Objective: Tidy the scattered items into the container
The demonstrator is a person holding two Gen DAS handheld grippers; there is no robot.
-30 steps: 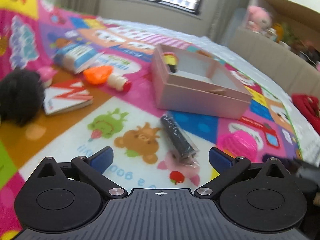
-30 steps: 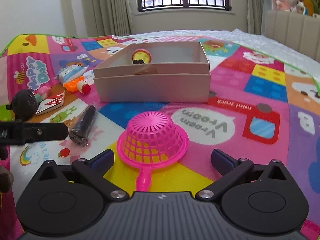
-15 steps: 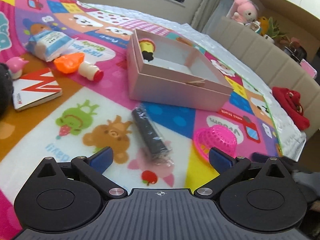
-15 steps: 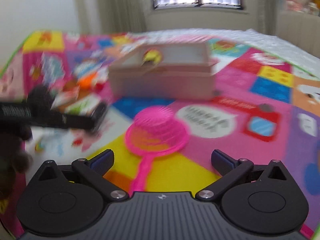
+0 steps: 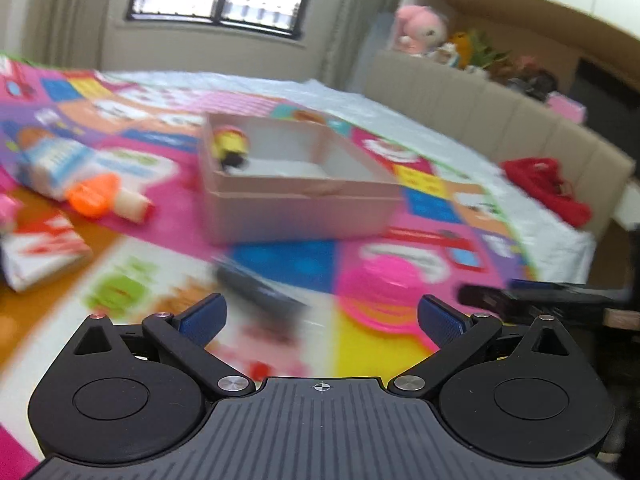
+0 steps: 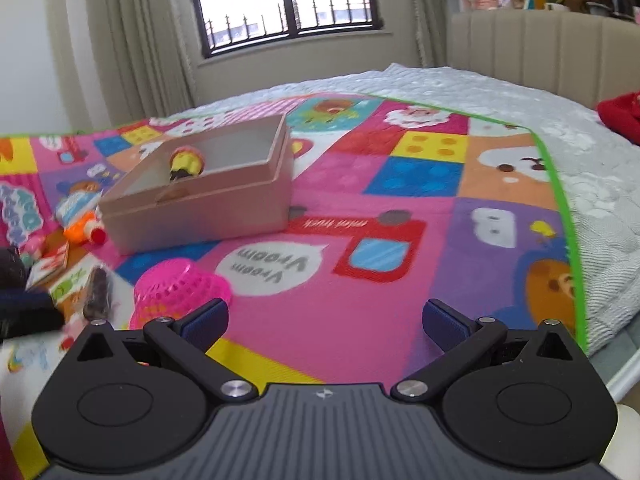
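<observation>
Your left gripper (image 5: 322, 316) is spread wide with nothing between its blue pads, hanging low over the play mat (image 5: 432, 200) on the bed. Your right gripper (image 6: 326, 322) is likewise wide apart and empty.

The left wrist view is smeared by motion blur, yet it shows the pink box (image 5: 296, 204) straight ahead, with a small yellow-and-black toy (image 5: 230, 146) lying in its near-left corner. Between the box and your left gripper lies the dark wrapped cylinder (image 5: 256, 288), and just right of it the pink mesh basket (image 5: 380, 288), upside down. To the left of the box sit an orange-capped toy (image 5: 104, 198), a blue-and-white packet (image 5: 52, 164) and a red-and-white card (image 5: 40, 252). At the right edge this view also catches the dark tip of your other gripper, which its own camera cannot show.

The right wrist view is sharper. Here the pink box (image 6: 200, 204) sits left of centre, well apart from your right gripper, and the yellow-and-black toy (image 6: 186, 164) inside is clear. The pink mesh basket (image 6: 182, 290) lies just beyond your left-hand finger, with the dark wrapped cylinder (image 6: 96, 296) beside it. Only this view shows the mat's green border (image 6: 560, 200) and the grey bedspread (image 6: 520, 92) past it.
</observation>
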